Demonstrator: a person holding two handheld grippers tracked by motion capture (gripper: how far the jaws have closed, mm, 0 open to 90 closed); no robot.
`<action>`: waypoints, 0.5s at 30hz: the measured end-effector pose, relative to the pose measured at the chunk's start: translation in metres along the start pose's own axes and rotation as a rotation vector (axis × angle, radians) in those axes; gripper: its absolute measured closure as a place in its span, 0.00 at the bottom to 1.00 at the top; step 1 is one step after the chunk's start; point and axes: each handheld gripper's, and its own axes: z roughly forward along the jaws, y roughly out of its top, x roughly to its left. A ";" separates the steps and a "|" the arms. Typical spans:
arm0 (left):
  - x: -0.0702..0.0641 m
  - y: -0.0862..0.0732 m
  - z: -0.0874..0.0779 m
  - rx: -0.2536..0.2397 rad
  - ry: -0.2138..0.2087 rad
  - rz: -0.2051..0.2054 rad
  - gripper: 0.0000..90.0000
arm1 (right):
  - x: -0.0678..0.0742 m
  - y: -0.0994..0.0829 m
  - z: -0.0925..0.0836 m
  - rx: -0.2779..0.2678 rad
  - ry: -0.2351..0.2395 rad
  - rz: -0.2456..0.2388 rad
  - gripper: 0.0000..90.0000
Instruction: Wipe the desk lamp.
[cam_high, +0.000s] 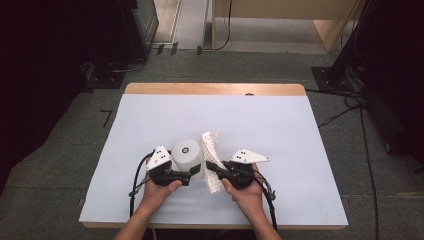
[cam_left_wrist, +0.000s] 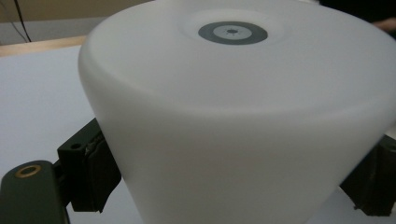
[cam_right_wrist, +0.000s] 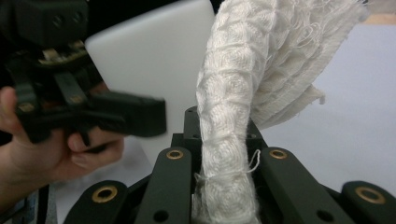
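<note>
Cup and cloth held side by side near the counter's (cam_high: 150, 115) six o'clock edge.
Left gripper (cam_high: 192, 172) fingers (cam_left_wrist: 91, 172) pinch the white cup (cam_high: 187, 159) at its sides; right gripper (cam_high: 212, 167) fingers, pressed together, clamp the cloth (cam_high: 211, 150), at the cup's three o'clock.

Your table (cam_high: 150, 89) is wooden, covered by a pale blue sheet (cam_high: 280, 130). A white cylinder (cam_high: 187, 155) stands on the sheet; the floor (cam_high: 55, 165) around is grey.
</note>
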 end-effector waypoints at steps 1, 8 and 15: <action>-0.003 -0.001 0.003 0.015 -0.001 0.014 0.10 | 0.001 0.002 -0.002 -0.012 0.000 -0.009 0.89; -0.016 -0.002 0.010 0.038 -0.026 0.059 0.10 | -0.002 0.014 -0.020 -0.071 -0.016 -0.023 0.89; -0.011 0.001 0.002 0.019 -0.009 0.006 0.10 | -0.015 0.000 -0.005 0.039 0.019 0.030 0.89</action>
